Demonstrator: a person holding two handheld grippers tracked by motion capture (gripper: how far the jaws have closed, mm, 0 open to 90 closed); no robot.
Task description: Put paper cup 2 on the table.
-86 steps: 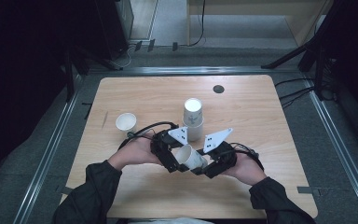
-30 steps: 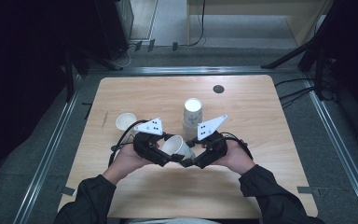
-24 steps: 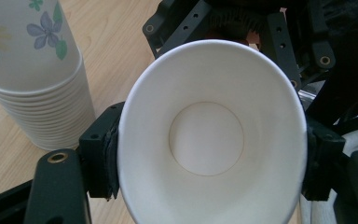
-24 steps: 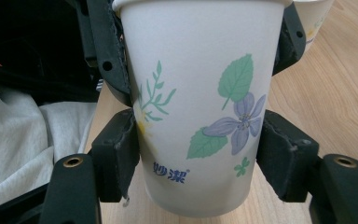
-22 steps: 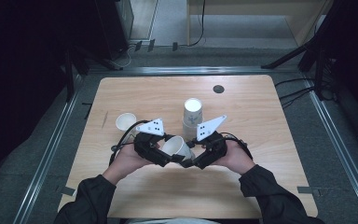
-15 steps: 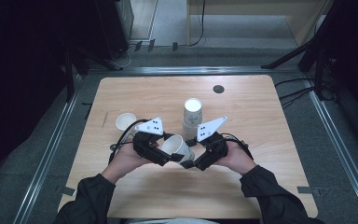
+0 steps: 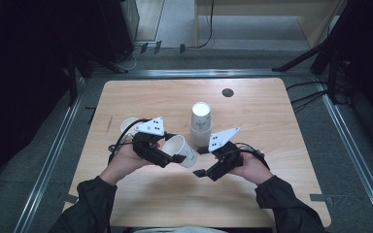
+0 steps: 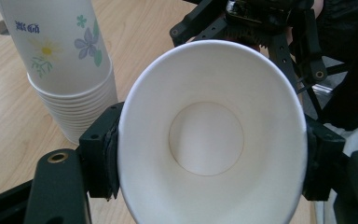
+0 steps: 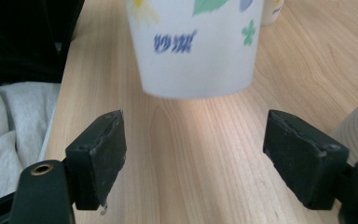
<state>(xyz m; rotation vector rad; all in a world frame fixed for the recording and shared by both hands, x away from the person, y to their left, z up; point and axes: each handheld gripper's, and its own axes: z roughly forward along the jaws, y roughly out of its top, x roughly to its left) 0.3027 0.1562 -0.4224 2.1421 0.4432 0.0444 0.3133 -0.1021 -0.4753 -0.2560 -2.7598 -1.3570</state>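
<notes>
While the left gripper is clamping the paper cup at its rim, the right gripper (jaws apart) is waiting; next likely calls for setting it down upright.

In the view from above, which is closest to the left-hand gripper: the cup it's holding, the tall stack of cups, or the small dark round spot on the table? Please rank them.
From the left gripper:
1. Held cup, squeezed between its fingers.
2. Stack of cups, just beyond, mid-table.
3. Dark round spot, near the table's far edge.
</notes>
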